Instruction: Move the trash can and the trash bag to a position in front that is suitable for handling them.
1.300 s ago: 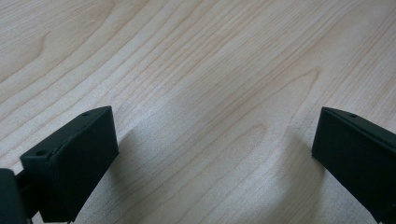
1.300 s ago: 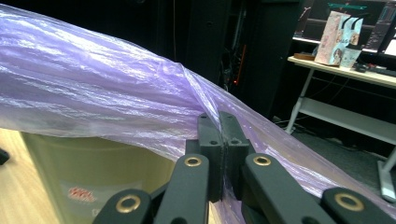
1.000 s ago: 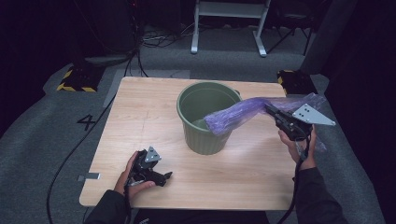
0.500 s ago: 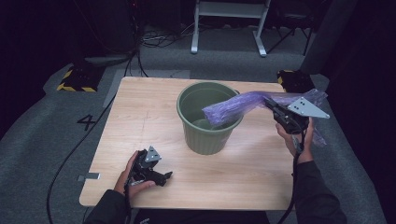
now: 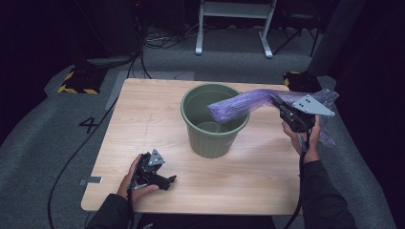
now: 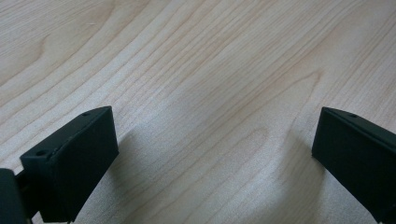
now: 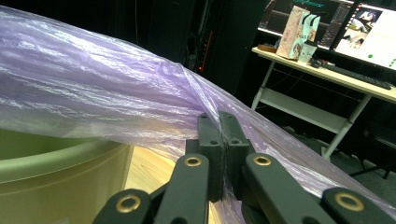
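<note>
Dark floor and cables surround a pale wooden table (image 5: 143, 119) in the high view, with a green bin (image 5: 214, 119) standing near its middle. To the right of the bin, the right gripper (image 5: 282, 109) holds a purple plastic bag (image 5: 239, 105) whose free end stretches over the bin's rim. Near the table edge in front of the bin and to its left, the left gripper (image 5: 165, 180) rests in the person's hand.

From the left gripper view, the black jaws stand wide apart over bare wood grain.

From the right gripper view, the right gripper (image 7: 223, 140) has its jaws pinched tight on the purple plastic bag (image 7: 93, 98), directly above the green bin (image 7: 56, 186).
</note>
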